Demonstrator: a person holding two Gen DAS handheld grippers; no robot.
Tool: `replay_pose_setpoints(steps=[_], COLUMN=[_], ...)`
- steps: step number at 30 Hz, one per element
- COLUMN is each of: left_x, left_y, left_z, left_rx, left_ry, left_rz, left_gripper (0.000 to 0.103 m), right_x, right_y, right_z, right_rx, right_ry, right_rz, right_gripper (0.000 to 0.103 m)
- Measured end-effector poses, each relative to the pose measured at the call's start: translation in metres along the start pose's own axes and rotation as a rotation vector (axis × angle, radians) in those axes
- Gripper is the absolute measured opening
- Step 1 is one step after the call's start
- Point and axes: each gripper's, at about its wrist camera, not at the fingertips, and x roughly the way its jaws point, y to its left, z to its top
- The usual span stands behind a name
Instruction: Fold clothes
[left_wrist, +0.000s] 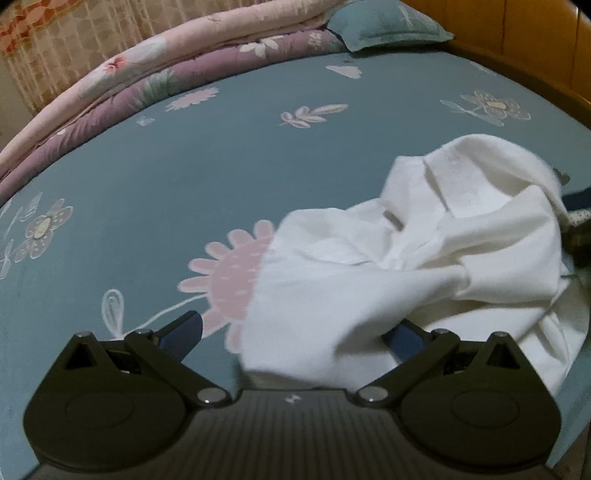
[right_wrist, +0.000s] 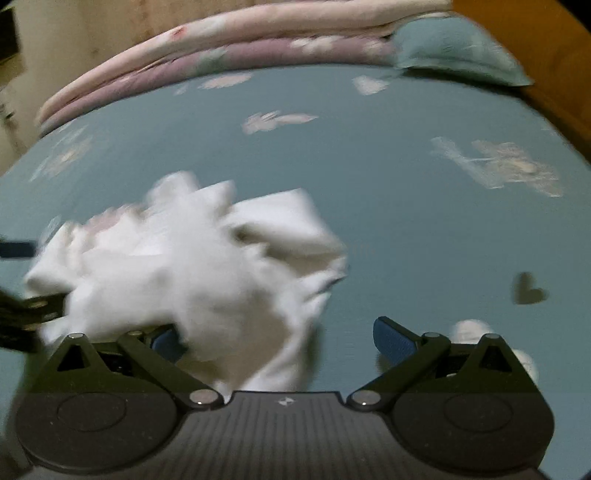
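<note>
Crumpled, the white garment (left_wrist: 406, 266) lies on the bedsheet (left_wrist: 184, 177) between both released claws, left claw (left_wrist: 295, 332) and right claw (right_wrist: 280, 339).

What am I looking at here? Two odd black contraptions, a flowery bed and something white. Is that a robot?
No robot: a person holds a two-finger gripper in each hand, and a camera on each looks out along its fingers. One picture comes from the left gripper, the other from the right gripper. Both stand open over a bed with a teal flowered sheet. A crumpled white garment lies on it, partly between the fingers, not clamped. At the far edge are folded quilts and a pillow. The right view is blurred.
</note>
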Motion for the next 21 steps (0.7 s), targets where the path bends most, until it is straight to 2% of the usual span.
replay_pose_setpoints(steps=[6, 7, 9, 12, 15, 19, 21], left_x=[-0.007, -0.007, -0.003, 0.000, 0.002, 0.001, 0.004], left_y=[-0.006, -0.009, -0.014, -0.016, -0.014, -0.006, -0.003], left_z=[0.007, 0.007, 0.005, 0.001, -0.001, -0.003, -0.004], left_rx=[0.019, 0.028, 0.041, 0.041, 0.030, 0.005, -0.008], left_ry=[-0.024, -0.025, -0.013, 0.006, 0.017, 0.019, 0.027], left_rz=[0.008, 0.002, -0.010, -0.012, -0.002, 0.010, -0.002], left_gripper=[0.102, 0.102, 0.102, 0.102, 0.102, 0.102, 0.102], right_x=[-0.016, -0.018, -0.020, -0.009, 0.001, -0.004, 0.000], right_y=[-0.035, -0.036, -0.028, -0.006, 0.008, 0.004, 0.002], right_z=[0.010, 0.010, 0.008, 0.003, 0.003, 0.007, 0.009], right_rx=[0.074, 0.071, 0.025, -0.103, -0.216, -0.250, -0.279], right_ry=[-0.085, -0.092, -0.089, -0.067, -0.150, -0.288, -0.278], right_rz=[-0.123, -0.115, -0.056, -0.031, -0.056, -0.091, -0.065], right_gripper=[0.103, 0.103, 0.103, 0.103, 0.103, 0.103, 0.103])
